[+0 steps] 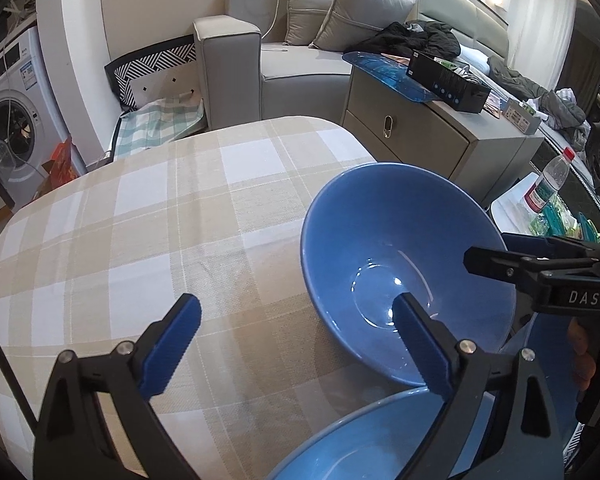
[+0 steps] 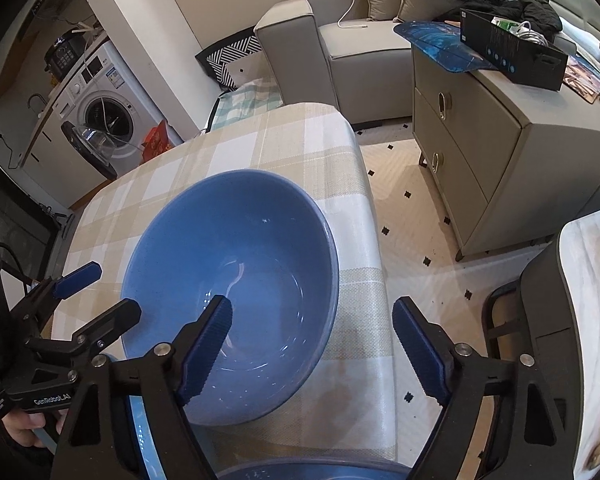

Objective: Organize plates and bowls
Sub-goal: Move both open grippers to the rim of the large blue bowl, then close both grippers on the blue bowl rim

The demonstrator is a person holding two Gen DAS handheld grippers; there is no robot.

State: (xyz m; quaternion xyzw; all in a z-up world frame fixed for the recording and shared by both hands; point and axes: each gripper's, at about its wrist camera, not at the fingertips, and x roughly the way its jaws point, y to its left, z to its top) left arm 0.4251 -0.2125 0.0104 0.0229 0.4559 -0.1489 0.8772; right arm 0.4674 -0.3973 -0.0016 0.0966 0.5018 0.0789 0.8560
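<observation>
A deep blue bowl (image 1: 384, 240) (image 2: 236, 248) stands on the checked tablecloth (image 1: 160, 220) (image 2: 300, 140) near the table's right edge. My left gripper (image 1: 296, 344) (image 2: 96, 300) is open and straddles the bowl's left wall, one finger inside and one over the cloth. My right gripper (image 2: 314, 352) (image 1: 508, 252) is open and straddles the right wall in the same way. No pad presses on the bowl. A second, paler blue dish (image 1: 360, 440) (image 2: 138, 428) lies just below the bowl, partly hidden by the fingers.
The table drops off to patterned floor (image 2: 412, 216) on the right. A grey drawer cabinet (image 2: 500, 140), a sofa (image 1: 284, 60) and a washing machine (image 2: 104, 120) stand beyond. At the right are a dark chair (image 2: 540, 320), a white tabletop (image 2: 592, 300) and a bottle (image 1: 548, 180).
</observation>
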